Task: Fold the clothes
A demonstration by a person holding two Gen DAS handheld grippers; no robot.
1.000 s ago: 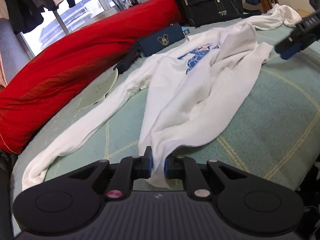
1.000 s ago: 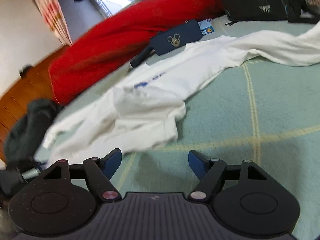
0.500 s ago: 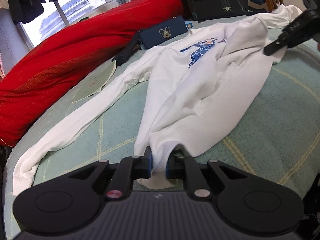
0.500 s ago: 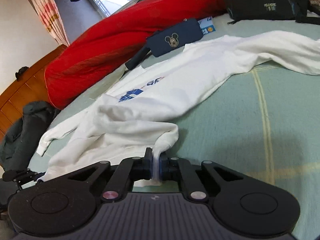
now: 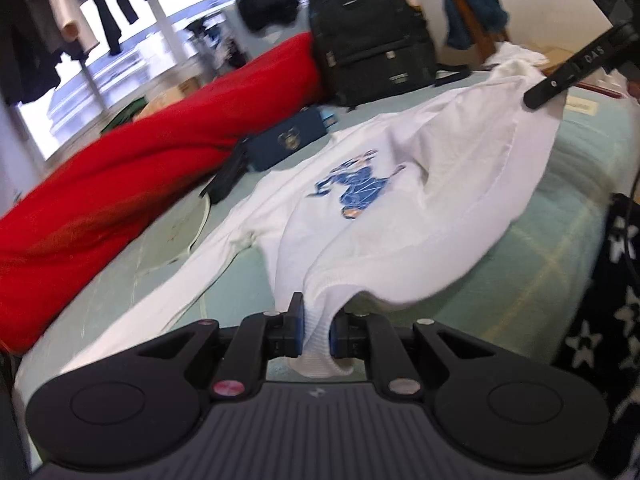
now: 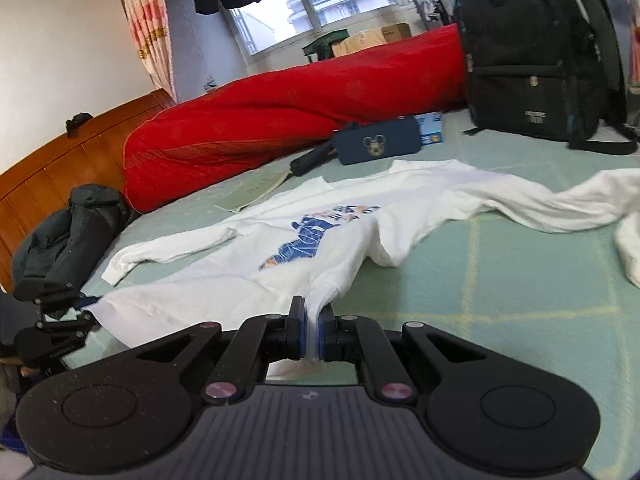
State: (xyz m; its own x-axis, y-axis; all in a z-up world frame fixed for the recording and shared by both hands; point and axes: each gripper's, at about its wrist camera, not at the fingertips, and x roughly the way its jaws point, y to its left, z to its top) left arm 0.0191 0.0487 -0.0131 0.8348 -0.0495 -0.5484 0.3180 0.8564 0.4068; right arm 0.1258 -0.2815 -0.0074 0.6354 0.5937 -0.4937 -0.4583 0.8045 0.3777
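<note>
A white long-sleeved sweatshirt (image 5: 420,216) with a blue print lies spread on the green bed cover (image 5: 560,240). My left gripper (image 5: 315,332) is shut on a bunched corner of its ribbed hem, lifted a little off the bed. In the right wrist view the same sweatshirt (image 6: 320,240) stretches away from me, and my right gripper (image 6: 312,334) is shut on the other hem corner. The right gripper (image 5: 560,80) also shows at the far right of the left wrist view, and the left gripper (image 6: 76,308) at the lower left of the right wrist view.
A long red bolster (image 6: 280,120) lies along the far side of the bed. A black backpack (image 6: 532,48) stands at the back right, a navy pouch (image 6: 378,146) beside it. A dark bundle (image 6: 68,236) sits by the wooden headboard (image 6: 60,164). A sheet of paper (image 6: 256,190) lies near the bolster.
My right gripper went from open above the bed cover to shut on the hem corner. Both grippers have risen and pulled the hem taut, spreading the sweatshirt body flatter.
</note>
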